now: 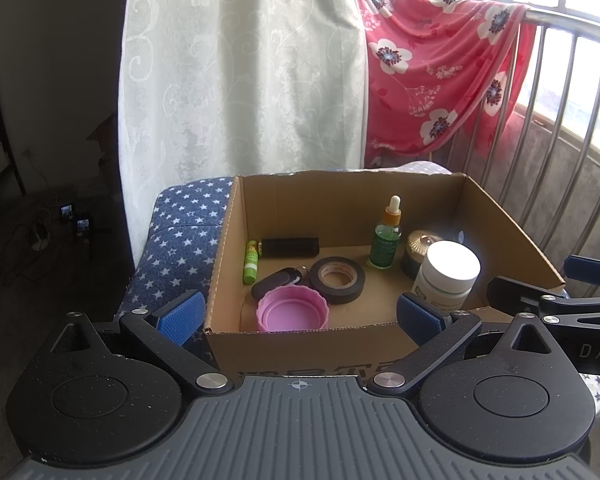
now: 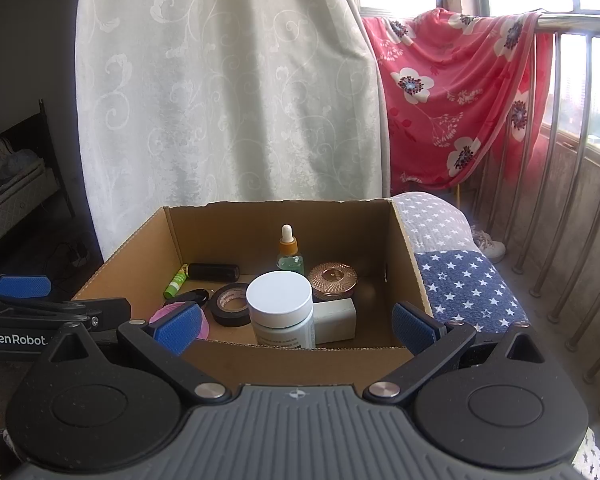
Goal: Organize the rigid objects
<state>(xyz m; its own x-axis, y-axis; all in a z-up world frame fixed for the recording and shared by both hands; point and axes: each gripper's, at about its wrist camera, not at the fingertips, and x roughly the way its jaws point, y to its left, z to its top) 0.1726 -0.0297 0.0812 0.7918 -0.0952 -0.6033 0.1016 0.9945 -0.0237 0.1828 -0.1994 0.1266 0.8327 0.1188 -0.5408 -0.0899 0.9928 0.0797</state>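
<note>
Both grippers, left (image 1: 300, 312) and right (image 2: 298, 326), spread wide, empty, just short of cardboard box (image 2: 300, 364) near wall; white-lidded jar (image 2: 280, 308) upright inside, dead ahead of right; right nearer.

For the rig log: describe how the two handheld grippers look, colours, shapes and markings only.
The left gripper and right gripper match: black angled finger links with silver pivot screws, blue textured pads, round black discs either side of a ribbed grey body bearing a small crosshair mark. White lettering reads "GenRobot" on the left one's side, seen from the right wrist. No cables or sleeves show.
</note>
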